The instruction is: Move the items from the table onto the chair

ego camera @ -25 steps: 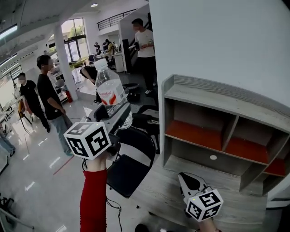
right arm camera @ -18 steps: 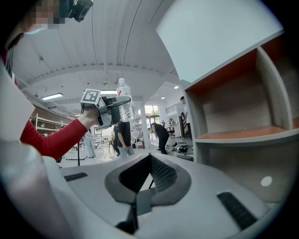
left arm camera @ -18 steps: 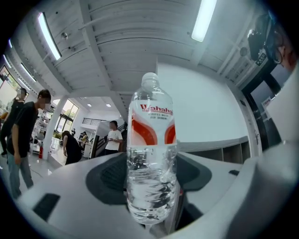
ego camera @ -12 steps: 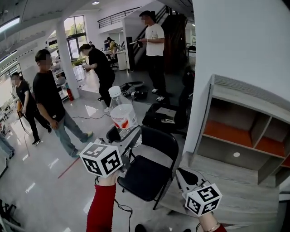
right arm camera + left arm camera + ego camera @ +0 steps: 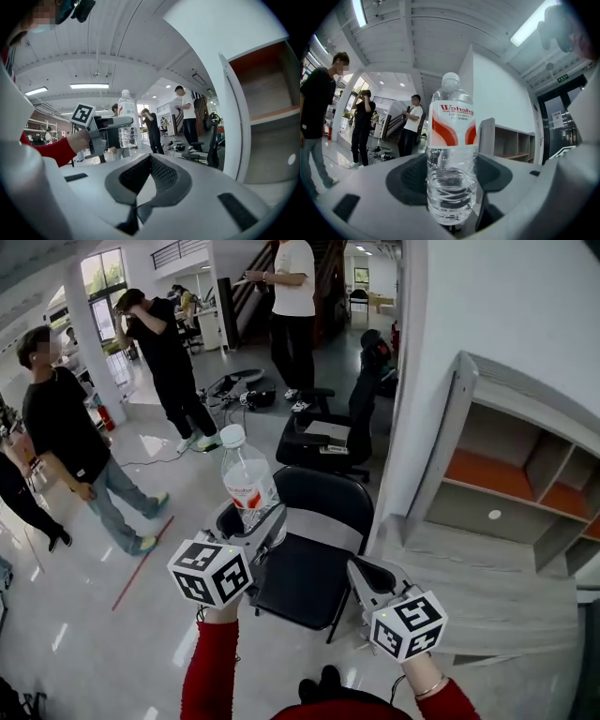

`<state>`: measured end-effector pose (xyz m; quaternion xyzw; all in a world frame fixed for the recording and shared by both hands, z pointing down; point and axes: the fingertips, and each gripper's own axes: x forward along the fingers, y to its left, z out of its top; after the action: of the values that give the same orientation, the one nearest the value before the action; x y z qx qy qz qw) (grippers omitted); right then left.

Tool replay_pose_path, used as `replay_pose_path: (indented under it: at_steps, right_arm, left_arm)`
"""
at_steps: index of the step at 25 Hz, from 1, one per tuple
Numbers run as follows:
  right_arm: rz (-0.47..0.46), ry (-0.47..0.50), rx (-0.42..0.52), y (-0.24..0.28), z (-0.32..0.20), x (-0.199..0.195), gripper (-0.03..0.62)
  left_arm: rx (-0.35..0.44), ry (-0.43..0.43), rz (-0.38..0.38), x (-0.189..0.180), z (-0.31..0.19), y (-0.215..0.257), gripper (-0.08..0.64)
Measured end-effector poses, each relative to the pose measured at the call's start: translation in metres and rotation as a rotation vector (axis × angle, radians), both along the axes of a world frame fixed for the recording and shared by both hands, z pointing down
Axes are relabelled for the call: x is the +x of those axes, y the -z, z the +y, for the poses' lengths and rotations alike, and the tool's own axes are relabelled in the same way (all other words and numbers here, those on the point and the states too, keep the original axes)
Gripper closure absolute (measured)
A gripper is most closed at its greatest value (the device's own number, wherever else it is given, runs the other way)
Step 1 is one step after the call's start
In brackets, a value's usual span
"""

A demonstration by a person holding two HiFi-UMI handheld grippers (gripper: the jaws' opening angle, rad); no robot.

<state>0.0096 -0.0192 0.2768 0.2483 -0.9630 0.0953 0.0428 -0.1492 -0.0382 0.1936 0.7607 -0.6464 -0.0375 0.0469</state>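
Left hand-held gripper (image 5: 255,524): clamped on the lower body of a water bottle (image 5: 246,486), one jaw pressed to each side of the clear plastic. Held it upright, white cap on top, red-and-white label above the jaws, water reaching up to about the label's lower edge. Carried it in the air, seen in the head view against the left end of the black chair's (image 5: 309,570) backrest, clear of the seat. Gripped from below by a hand in a red sleeve (image 5: 210,667), with the marker cube (image 5: 211,571) nearest the camera.

Right hand-held gripper (image 5: 361,574): drawn together at the tips, with nothing between the jaws. Hovered low at the chair's right side, near the seat's edge, pointed much the same way as the left one. Showed, in its own view, the bottle and the left marker cube off to its left.

Stood on a pale glossy floor, that chair, seat bare. Just right of it, a white wall (image 5: 497,324) and a grey shelf unit (image 5: 511,486) with orange compartment floors. Beyond the chair, a black office chair (image 5: 328,432). Farther off, three people on their feet: one in a white shirt (image 5: 292,292), one in black (image 5: 167,345), one in a black T-shirt and jeans (image 5: 66,432) at the left.
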Motion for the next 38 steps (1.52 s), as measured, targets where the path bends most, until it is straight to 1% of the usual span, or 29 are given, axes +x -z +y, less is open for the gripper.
replay_pose_path:
  at_steps: [2,6,9,14,16,18,21,24,26,29,35,38]
  right_arm:
    - [0.008,-0.013,-0.009,-0.004,-0.006,-0.004,0.580]
    - [-0.002,-0.032,-0.007,-0.014,-0.020,-0.011,0.580]
    - [0.002,-0.061,0.004,-0.019,-0.028,-0.017,0.581]
    - [0.026,-0.121,-0.010,-0.037,-0.034,-0.037,0.580]
    - [0.025,-0.157,-0.022,-0.047,-0.044,-0.050,0.581]
    - [0.023,-0.203,-0.041,-0.056,-0.055,-0.065,0.580]
    - [0.028,-0.277,-0.033,-0.066,-0.073,-0.085,0.580]
    - [0.036,-0.341,-0.025,-0.081,-0.092,-0.094,0.580]
    - [0.048,-0.378,-0.049,-0.100,-0.100,-0.094,0.580]
    - [0.063,-0.432,-0.106,-0.136,-0.109,-0.089,0.580]
    - [0.118,-0.461,-0.161,-0.201,-0.124,-0.086,0.580]
    - [0.138,-0.457,-0.186,-0.227,-0.126,-0.089,0.581]
  left_arm:
    - [-0.031,-0.012,0.013,-0.002,-0.006,-0.016,0.250]
    - [-0.088,-0.033,0.003,-0.004,-0.015,-0.053,0.250]
    - [-0.127,-0.051,0.028,-0.009,-0.022,-0.078,0.250]
    - [-0.235,-0.125,0.052,-0.020,-0.038,-0.130,0.250]
    - [-0.266,-0.155,0.080,-0.029,-0.048,-0.149,0.250]
    - [-0.311,-0.190,0.088,-0.038,-0.055,-0.169,0.250]
    - [-0.404,-0.263,0.068,-0.051,-0.065,-0.204,0.250]
    - [-0.504,-0.310,0.059,-0.062,-0.073,-0.246,0.250]
    - [-0.581,-0.334,0.051,-0.065,-0.072,-0.282,0.250]
    - [-0.718,-0.370,0.043,-0.065,-0.067,-0.349,0.250]
    - [-0.987,-0.360,0.077,-0.062,-0.061,-0.487,0.250]
    - [-1.109,-0.345,0.090,-0.061,-0.057,-0.549,0.250]
